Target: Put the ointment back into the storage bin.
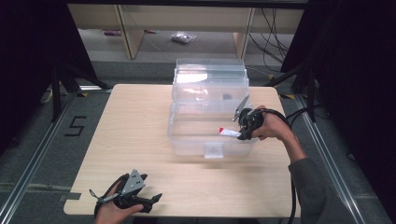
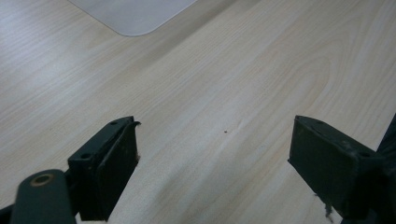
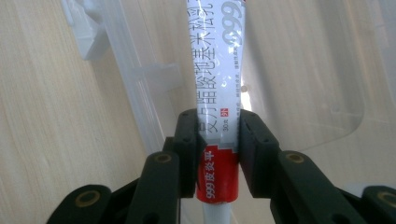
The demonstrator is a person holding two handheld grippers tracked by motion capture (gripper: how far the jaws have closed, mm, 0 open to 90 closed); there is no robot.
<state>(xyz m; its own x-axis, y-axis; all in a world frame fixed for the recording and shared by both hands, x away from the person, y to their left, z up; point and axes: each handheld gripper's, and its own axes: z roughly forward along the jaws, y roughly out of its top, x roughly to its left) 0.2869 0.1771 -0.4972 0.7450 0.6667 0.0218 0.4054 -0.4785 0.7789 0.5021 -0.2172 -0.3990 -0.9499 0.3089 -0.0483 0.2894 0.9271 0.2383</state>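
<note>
A white tube with a red end and printed characters (image 3: 215,84) is pinched between the jaws of my right gripper (image 3: 217,133), which is shut on it. In the high view this gripper (image 1: 243,133) holds the tube (image 1: 229,132) over the right part of an open clear plastic box (image 1: 187,144) in the middle of the table. My left gripper (image 1: 152,201) rests near the table's front left edge, open, with nothing between its jaws; its own view shows bare wood between the two black fingers (image 2: 109,168).
The clear box has its lid (image 1: 210,74) raised at the back. The light wooden table (image 1: 135,126) has free room left of the box and along the front. Shelving legs and cables stand on the floor behind.
</note>
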